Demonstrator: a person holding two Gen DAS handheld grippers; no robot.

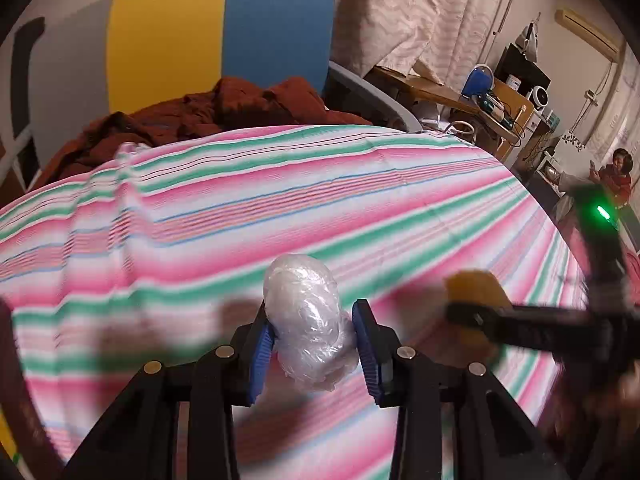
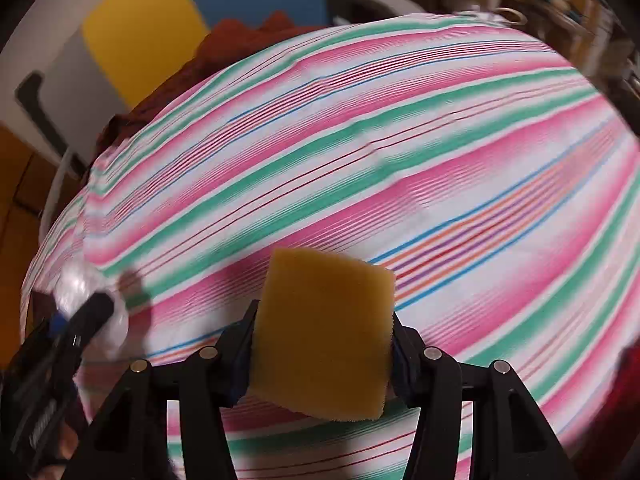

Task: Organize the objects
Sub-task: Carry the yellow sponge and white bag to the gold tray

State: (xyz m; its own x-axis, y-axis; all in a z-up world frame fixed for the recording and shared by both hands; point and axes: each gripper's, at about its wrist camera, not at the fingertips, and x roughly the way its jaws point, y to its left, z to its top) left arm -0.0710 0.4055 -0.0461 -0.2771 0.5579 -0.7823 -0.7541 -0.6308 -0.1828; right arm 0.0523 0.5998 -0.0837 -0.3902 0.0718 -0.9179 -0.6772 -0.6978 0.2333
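Showing 2 hand-held grippers above a bed covered by a striped sheet [image 1: 320,184], each carrying 1 object clear of the fabric. Left gripper [image 1: 313,354]: its blue-padded fingers [image 1: 262,354] are clamped on the 2 flanks of a wad of clear plastic wrap [image 1: 306,320], whose long axis runs forward along the fingers so that its rounded end points away from the camera toward the far edge of the bed, where a heap of rust-brown cloth [image 1: 224,112] lies. Right gripper [image 2: 322,354]: its fingers are closed on the side faces of a yellow sponge [image 2: 324,332], a flat block held upright with 1 broad face turned to the camera and its long axis rising slightly leftward out of the grip. In the left wrist view the right gripper enters blurred from the right, so the 2 loads hang near each other over the near part of the bed, the wrap to the left of the sponge. No tray, box or bin is visible, so the destination cannot be told; judged from this, both objects are in transit and either hand could set down first.
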